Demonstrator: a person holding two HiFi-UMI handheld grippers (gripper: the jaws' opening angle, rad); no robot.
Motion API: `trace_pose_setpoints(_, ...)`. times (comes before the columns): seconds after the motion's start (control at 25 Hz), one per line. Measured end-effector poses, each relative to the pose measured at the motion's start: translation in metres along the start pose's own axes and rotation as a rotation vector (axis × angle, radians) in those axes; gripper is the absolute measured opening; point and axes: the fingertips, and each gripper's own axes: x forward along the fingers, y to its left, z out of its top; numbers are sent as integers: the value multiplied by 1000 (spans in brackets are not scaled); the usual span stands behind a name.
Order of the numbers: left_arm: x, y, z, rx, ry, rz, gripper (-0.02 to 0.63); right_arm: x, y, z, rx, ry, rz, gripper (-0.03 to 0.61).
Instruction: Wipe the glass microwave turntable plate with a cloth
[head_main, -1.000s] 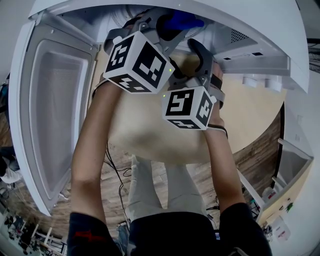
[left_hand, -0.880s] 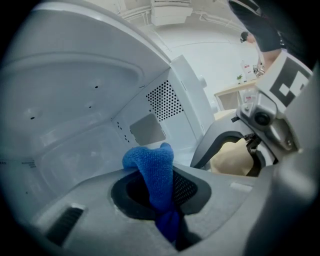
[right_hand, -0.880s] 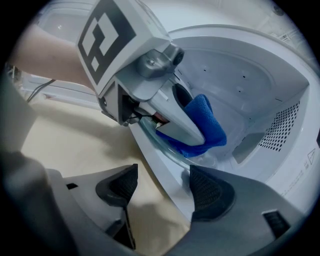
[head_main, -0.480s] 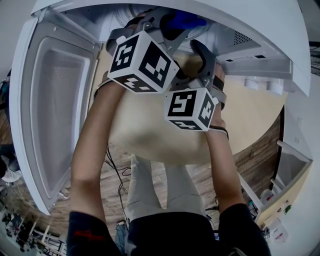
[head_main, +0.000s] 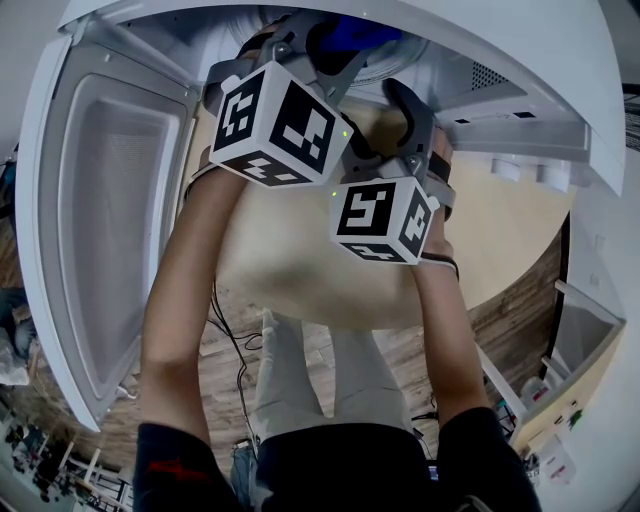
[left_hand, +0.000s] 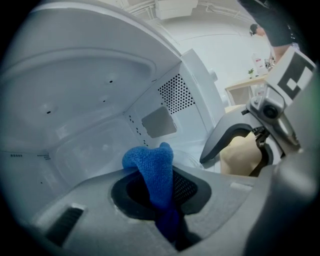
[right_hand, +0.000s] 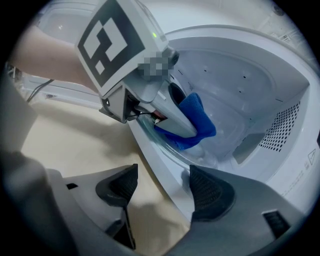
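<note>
Bright, even light; strong fisheye bending, dark vignetted corners

**Microwave mouth crowded**

The open door (head_main: 110, 230) walls off the left. The left gripper (left_hand: 161, 192), clamped on a cloth (left_hand: 150, 165), reaches into the microwave (head_main: 520, 115). The right gripper (right_hand: 162, 187), jaws apart, stands at the front sill (right_hand: 167, 172). Free room lies beside the holed wall (left_hand: 175, 95).

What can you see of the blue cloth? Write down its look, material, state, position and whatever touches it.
The blue cloth looks like soft, looped microfibre, bunched into a thick fold. The left hand-held gripper is shut on it, and the free end bulges out beyond the jaws. It is inside the open white microwave. In the right gripper view its lower fold seems to press on the glass turntable plate.
</note>
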Motion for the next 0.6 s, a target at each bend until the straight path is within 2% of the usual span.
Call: trace_pose_setpoints(0.6, -11, 31, -25, -32, 69, 104, 54, 0, 0, 0, -2, -1, -1, 291)
